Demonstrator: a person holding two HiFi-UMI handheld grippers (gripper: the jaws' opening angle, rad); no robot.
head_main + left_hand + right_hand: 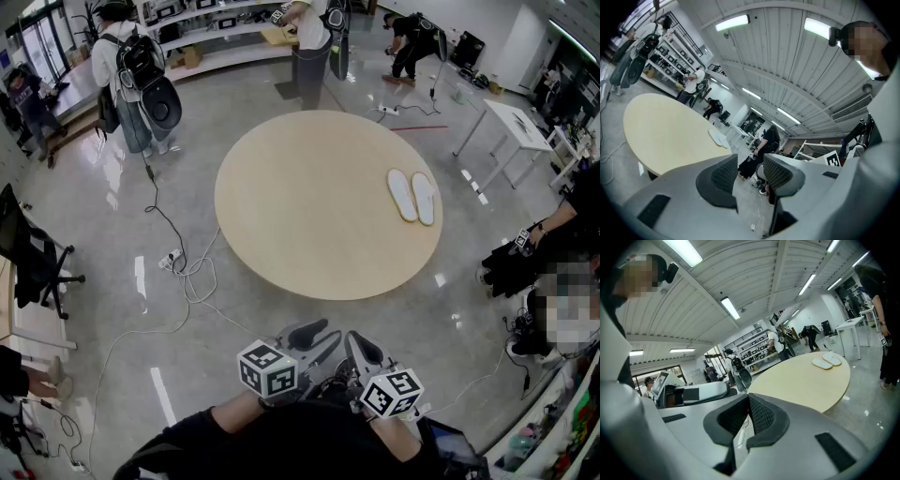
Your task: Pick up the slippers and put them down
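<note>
White pair of flat slippers (412, 196) lies near the right edge of the round pale wooden table (309, 216), well out of reach, so I carry left gripper (316, 339) wide apart, empty, right gripper (364, 347) closed on nothing.

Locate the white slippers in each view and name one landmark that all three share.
Head view: slippers side by side on the right part of the round table.
Left gripper view: slippers small, at the table's far edge, left of centre.
Right gripper view: slippers at the table's far right end.
Shared landmark: the round table.
</note>
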